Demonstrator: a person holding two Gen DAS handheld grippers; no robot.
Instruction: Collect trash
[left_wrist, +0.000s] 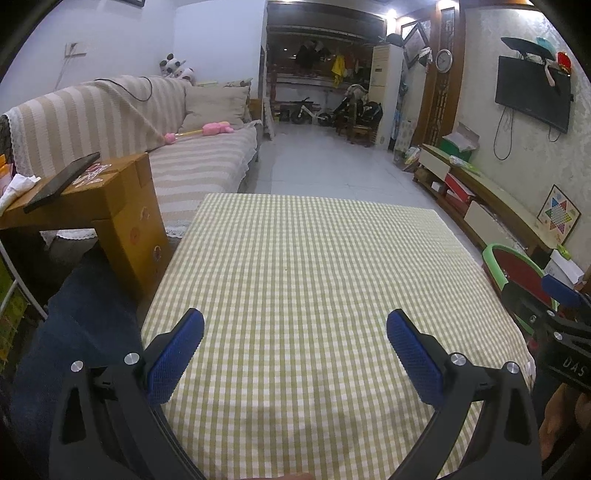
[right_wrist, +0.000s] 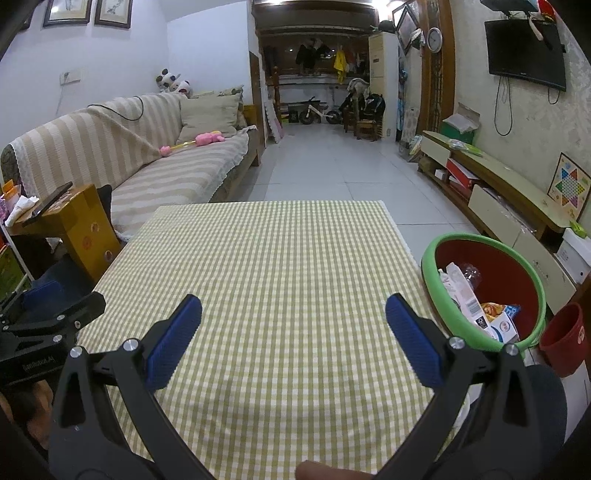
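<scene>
A table with a green-and-white checked cloth fills both views, also in the right wrist view. My left gripper is open and empty over its near end. My right gripper is open and empty too. A red bin with a green rim stands right of the table, holding cartons and wrappers. Its rim shows in the left wrist view. No trash shows on the cloth.
A striped sofa with a pink toy lies to the left. A cardboard box with a tablet on it stands by the table's left edge. A small red bucket sits beside the bin. A low TV cabinet lines the right wall.
</scene>
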